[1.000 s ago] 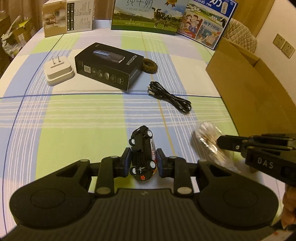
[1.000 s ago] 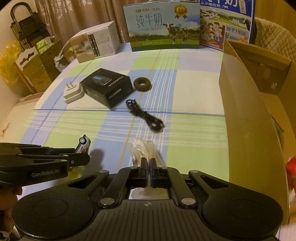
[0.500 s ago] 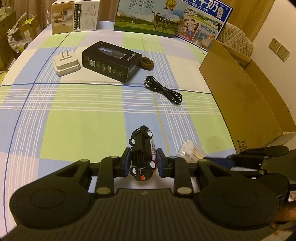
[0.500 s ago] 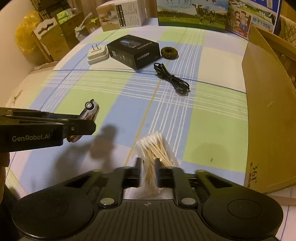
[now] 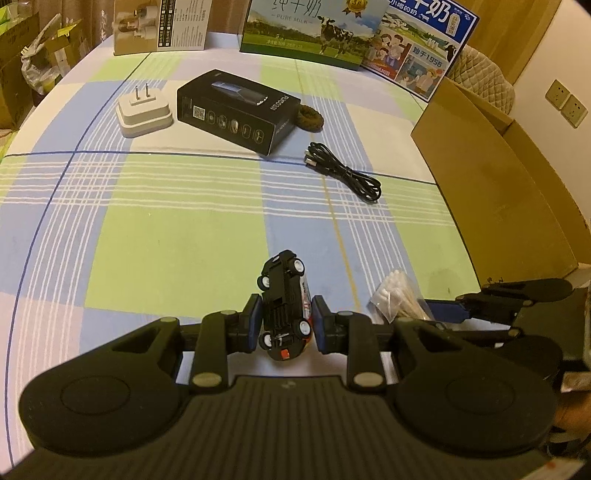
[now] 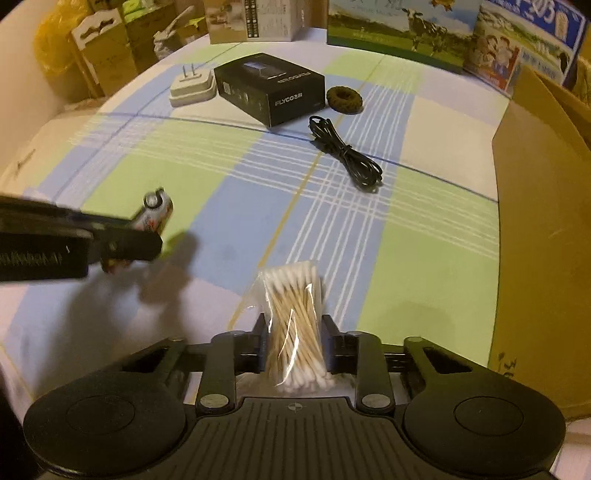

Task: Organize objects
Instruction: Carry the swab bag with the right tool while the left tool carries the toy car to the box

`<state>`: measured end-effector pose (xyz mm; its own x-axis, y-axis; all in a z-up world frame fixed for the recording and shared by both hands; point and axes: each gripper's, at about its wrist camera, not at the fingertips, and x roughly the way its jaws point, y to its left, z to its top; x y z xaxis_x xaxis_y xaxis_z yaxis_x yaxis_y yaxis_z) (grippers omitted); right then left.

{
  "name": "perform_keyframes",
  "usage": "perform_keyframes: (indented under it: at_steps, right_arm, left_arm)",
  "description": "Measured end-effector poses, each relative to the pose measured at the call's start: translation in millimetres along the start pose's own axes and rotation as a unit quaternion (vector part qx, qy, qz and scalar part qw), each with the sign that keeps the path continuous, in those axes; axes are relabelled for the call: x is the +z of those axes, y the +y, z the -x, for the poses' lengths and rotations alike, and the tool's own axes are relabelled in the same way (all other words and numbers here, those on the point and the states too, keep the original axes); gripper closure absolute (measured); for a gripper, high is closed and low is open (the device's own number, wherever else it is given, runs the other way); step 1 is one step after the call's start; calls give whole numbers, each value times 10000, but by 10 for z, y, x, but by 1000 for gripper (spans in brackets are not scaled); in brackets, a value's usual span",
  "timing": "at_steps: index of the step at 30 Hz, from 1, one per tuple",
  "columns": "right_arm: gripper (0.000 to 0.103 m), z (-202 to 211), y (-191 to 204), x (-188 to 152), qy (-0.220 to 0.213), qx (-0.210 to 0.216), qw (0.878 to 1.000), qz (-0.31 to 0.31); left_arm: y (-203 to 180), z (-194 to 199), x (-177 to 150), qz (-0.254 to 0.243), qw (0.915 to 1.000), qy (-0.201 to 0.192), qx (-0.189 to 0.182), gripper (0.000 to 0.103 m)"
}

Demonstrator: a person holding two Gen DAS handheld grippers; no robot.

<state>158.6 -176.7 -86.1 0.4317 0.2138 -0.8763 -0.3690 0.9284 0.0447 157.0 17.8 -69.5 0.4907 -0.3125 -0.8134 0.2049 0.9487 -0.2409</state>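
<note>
Checked cloth (image 5: 177, 236) in pale green, blue and white covers the table across both views. At the lower centre of the left wrist view, a black toy car (image 5: 286, 306) is clamped between the pads of the left gripper (image 5: 286, 325), underside up, its nose pointing toward the upper part of the frame. In the right wrist view the same gripper is seen blurred at the left edge, with the car's end poking out past it.

At the lower centre of the right wrist view, a clear bag of cotton swabs (image 6: 295, 321) is seen between the fingers of the right gripper (image 6: 295, 349); the jaws are closing on it, and both pads appear to meet the sides of the bag. In the left wrist view the bag is found at the lower right, just beside the right gripper's dark fingers.

Higher in both frames, well apart from the grippers, a coiled black cable (image 5: 343, 171) lies near the centre right. Above it, a black product box (image 5: 236, 110) is flanked by a white plug adapter (image 5: 144, 114) on its left and a brown woven ring (image 6: 345, 96) on its right. A brown cardboard box (image 5: 491, 177) fills the right edge. Milk cartons (image 5: 314, 29) are stood along the top.
</note>
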Motion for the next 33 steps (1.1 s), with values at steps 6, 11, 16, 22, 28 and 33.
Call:
perform_keyframes:
  at_steps: [6, 11, 16, 22, 28, 33]
  right_arm:
    - [83, 336, 7, 42, -431, -11, 9988, -216]
    - [83, 683, 22, 67, -707, -4, 9969, -348]
    - [83, 986, 12, 1, -896, -15, 9949, -454]
    - [83, 1298, -75, -114, -1103, -54, 9920, -605]
    - [83, 1610, -194, -224, -1335, -172, 9881, -742]
    - [83, 1789, -326, -312, -1450, -274, 9854, -855]
  left_arm:
    - [-112, 166, -6, -98, 9999, -97, 31, 80]
    - [-274, 383, 6, -209, 9995, -233, 40, 80]
    - [-452, 607, 2, -319, 9988, -370, 34, 80]
    - [-697, 811, -20, -487, 9976, -491, -8, 80]
    - [-966, 928, -18, -676, 9959, -594, -105, 80]
    - [-1161, 983, -11, -812, 9944, -648, -215, 80]
